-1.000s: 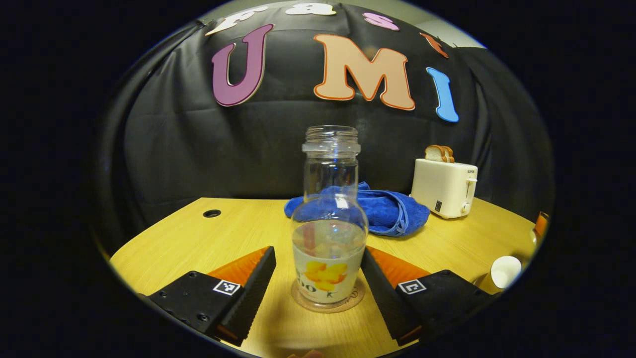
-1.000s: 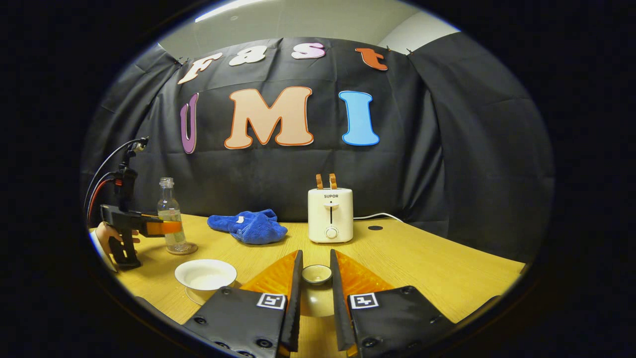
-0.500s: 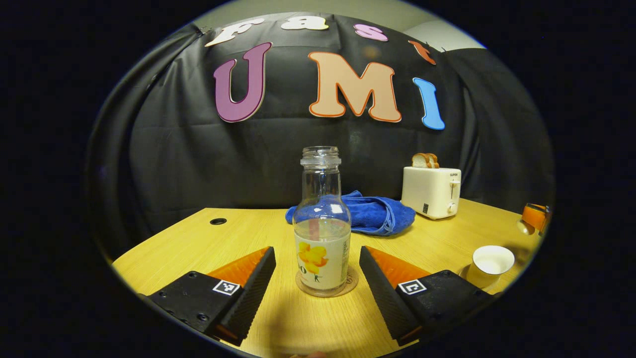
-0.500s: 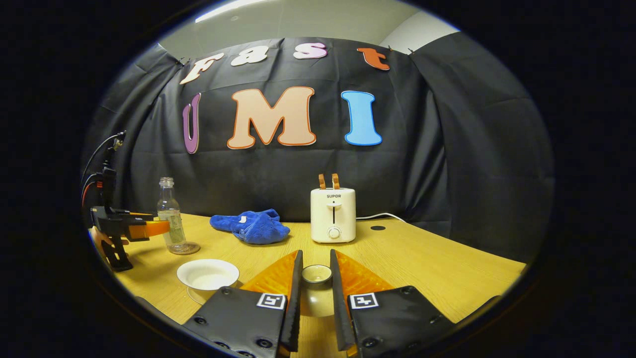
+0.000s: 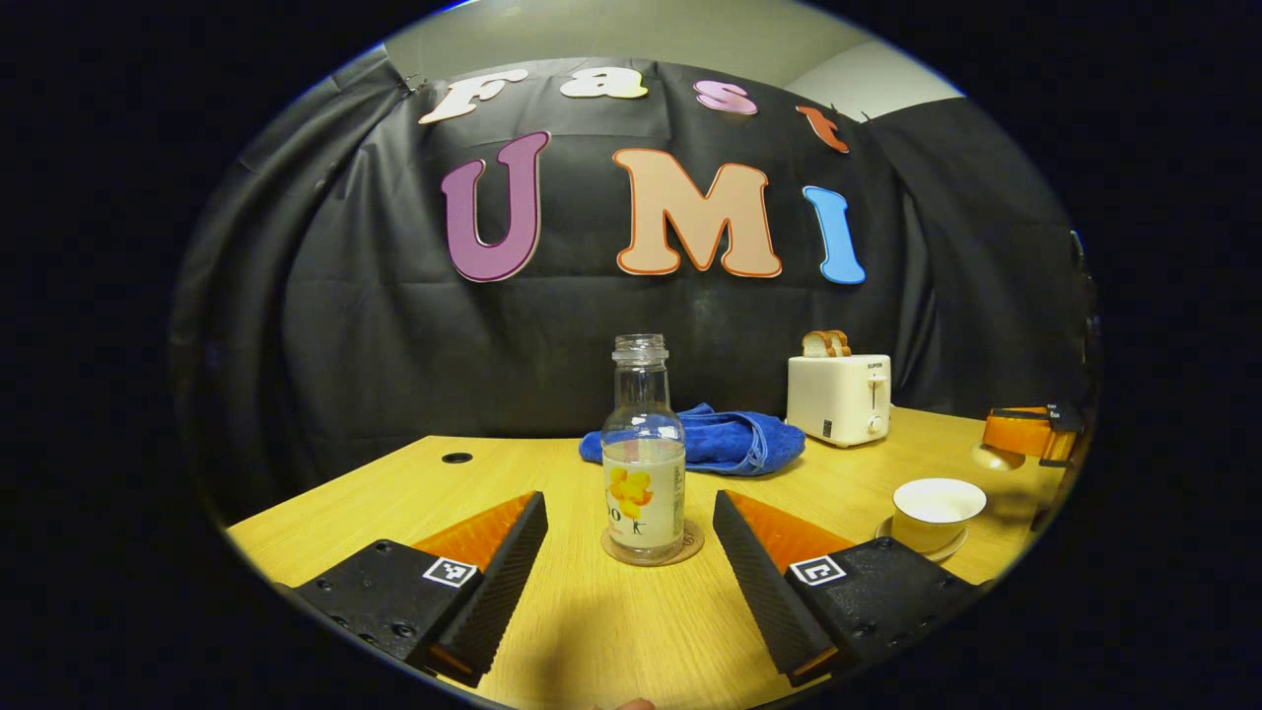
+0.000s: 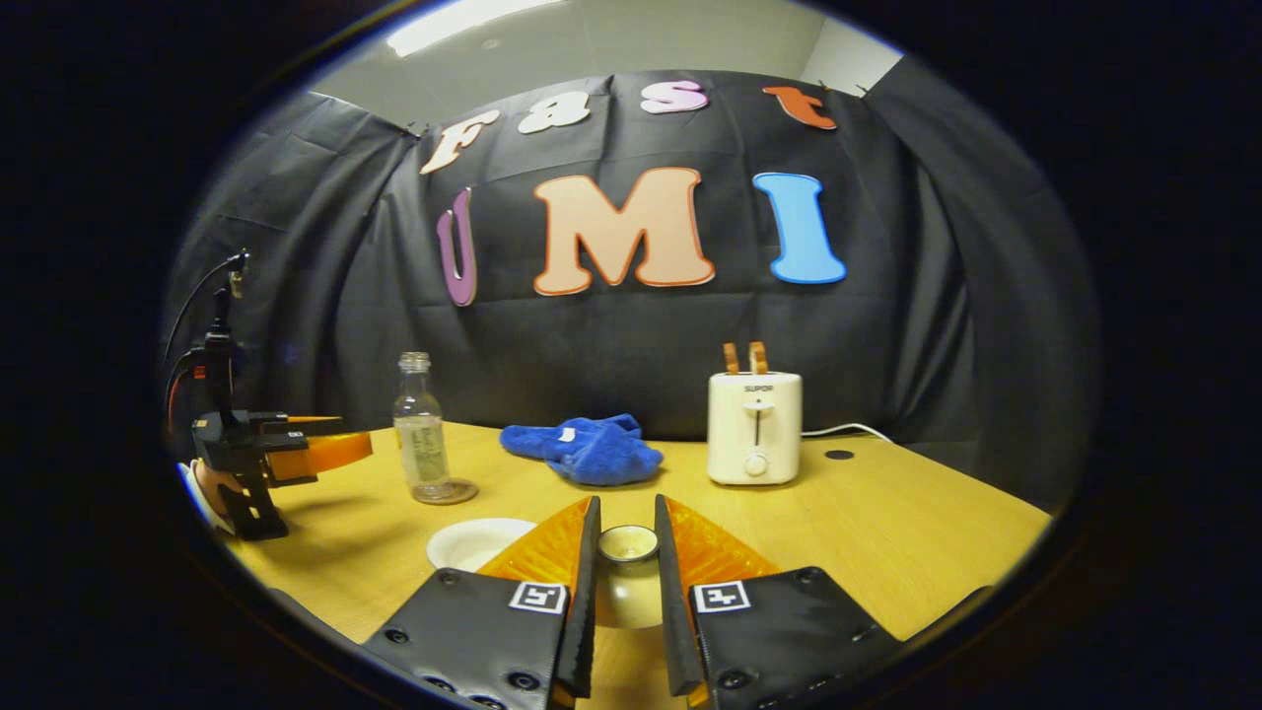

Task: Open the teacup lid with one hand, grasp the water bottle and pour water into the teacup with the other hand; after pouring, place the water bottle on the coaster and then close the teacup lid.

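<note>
Having backed my released left hand-held gripper (image 5: 631, 552) off the water bottle (image 5: 644, 463) on its coaster (image 5: 653, 545), my right hand-held gripper (image 6: 626, 567), grasping the teacup lid (image 6: 627, 543), can now close the teacup (image 5: 938, 511).

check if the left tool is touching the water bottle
Apart. The left gripper view shows the left tool open, with bare table on both sides of the water bottle, which stands on its coaster.

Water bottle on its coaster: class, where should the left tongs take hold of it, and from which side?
Grip the water bottle across its wide labelled body, coming in level from the front, where the open left tongs already face it. It stands upright on the coaster; the straight sides suit two flat fingers, whereas the narrow open neck would probably tip more easily.
</note>
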A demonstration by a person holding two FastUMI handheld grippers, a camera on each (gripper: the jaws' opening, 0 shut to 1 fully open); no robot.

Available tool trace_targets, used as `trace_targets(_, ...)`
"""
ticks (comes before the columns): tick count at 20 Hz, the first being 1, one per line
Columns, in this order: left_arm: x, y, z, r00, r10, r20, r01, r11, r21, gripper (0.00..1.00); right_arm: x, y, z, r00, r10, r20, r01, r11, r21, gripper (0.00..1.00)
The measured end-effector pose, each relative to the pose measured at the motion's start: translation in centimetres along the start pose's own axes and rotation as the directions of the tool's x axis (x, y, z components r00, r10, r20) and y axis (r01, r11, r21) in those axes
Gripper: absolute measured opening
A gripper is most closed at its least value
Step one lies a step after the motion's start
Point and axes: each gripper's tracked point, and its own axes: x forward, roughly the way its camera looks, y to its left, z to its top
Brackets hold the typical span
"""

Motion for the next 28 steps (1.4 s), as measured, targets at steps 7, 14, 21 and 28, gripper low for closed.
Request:
trace_targets(7,-0.5,0.5,-0.1,1.0,0.028,-0.001,-0.028,1.0,-0.006,0.98,2.2,5.7,-0.7,0.981,0.192,-0.026,-0.192,0.981,0.008,0.33)
trace_targets(14,-0.6,0.4,0.0,1.0,0.018,0.003,-0.018,1.0,-0.008,0.98,3.9,7.3,-2.5,0.965,0.223,-0.137,-0.224,0.974,0.003,0.32)
trace_targets(21,-0.6,0.3,0.0,1.0,0.01,0.003,-0.009,1.0,-0.008,0.99,3.9,7.9,-3.1,0.951,0.255,-0.176,-0.257,0.966,0.011,0.31)
trace_targets(28,-0.7,0.4,0.1,1.0,0.008,0.002,-0.008,1.0,-0.008,0.98,3.7,8.0,-3.0,0.952,0.253,-0.171,-0.258,0.966,-0.007,0.62)
